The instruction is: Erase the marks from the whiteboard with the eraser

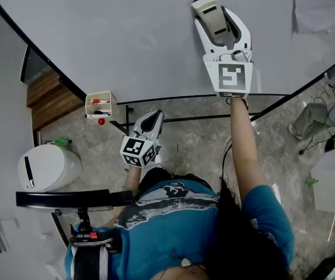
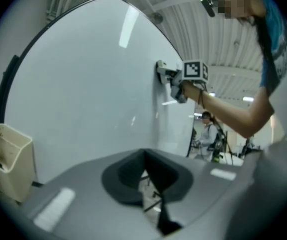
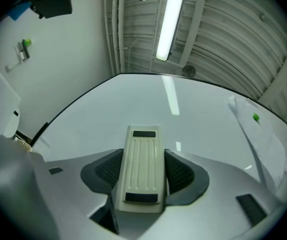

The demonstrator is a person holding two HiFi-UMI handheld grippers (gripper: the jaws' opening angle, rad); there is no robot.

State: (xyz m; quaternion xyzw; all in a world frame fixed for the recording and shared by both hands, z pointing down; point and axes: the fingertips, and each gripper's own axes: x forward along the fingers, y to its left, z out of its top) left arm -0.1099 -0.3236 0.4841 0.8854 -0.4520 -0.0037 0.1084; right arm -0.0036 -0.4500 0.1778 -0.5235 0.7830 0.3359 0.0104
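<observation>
Right gripper raised at arm's length, jaws clamped on both sides of the cream eraser, which sits against the whiteboard; left gripper held low near the board's bottom edge, jaws closed together, nothing between.

Right arm stretched straight out, right gripper clamped on the eraser. Left gripper held well behind it, close to the torso, jaws together, nothing between.
</observation>
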